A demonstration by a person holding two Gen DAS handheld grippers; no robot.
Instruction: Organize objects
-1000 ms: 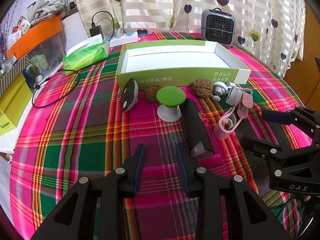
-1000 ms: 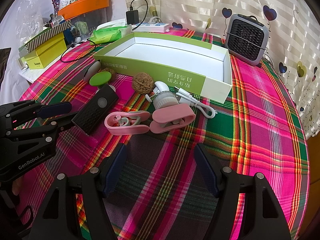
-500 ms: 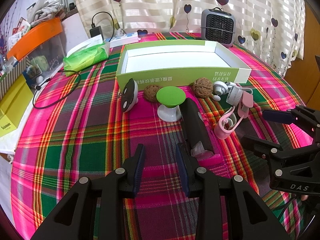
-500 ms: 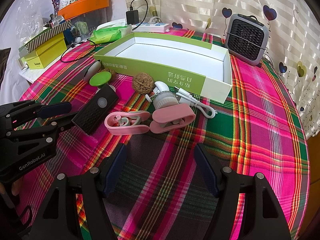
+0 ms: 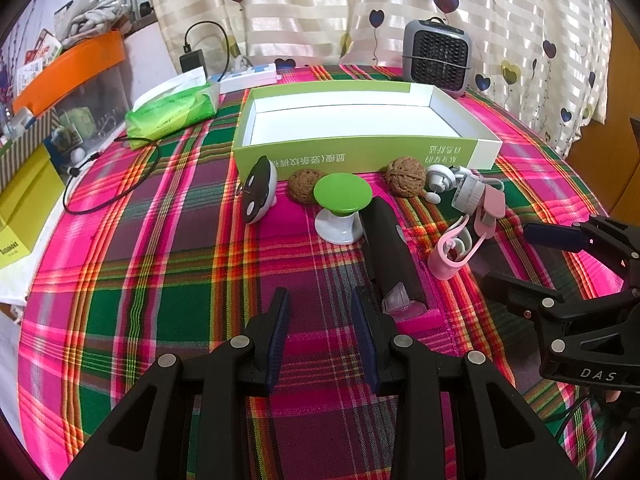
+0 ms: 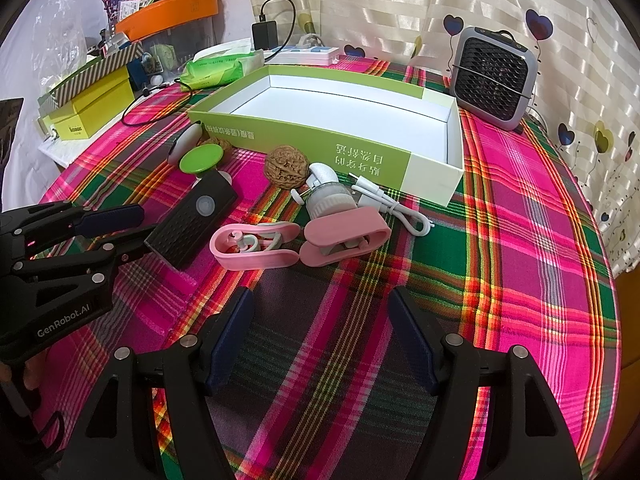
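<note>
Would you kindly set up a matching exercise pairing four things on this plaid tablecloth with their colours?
Things:
1. shallow box
2. clip fan
3. walnut
4. speaker

Colours:
A. pink
B. black
C. green outside, white inside
D. brown

Pairs: 1-C, 2-A, 3-D, 4-B

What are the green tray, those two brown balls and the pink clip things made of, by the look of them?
The green tray looks like printed cardboard: thin folded walls, matte white inside. The two brown balls look like walnuts in the shell, rough and wrinkled all over. The pink clips seem to be smooth moulded plastic with a soft sheen; it might be silicone, which the pictures cannot settle.
</note>
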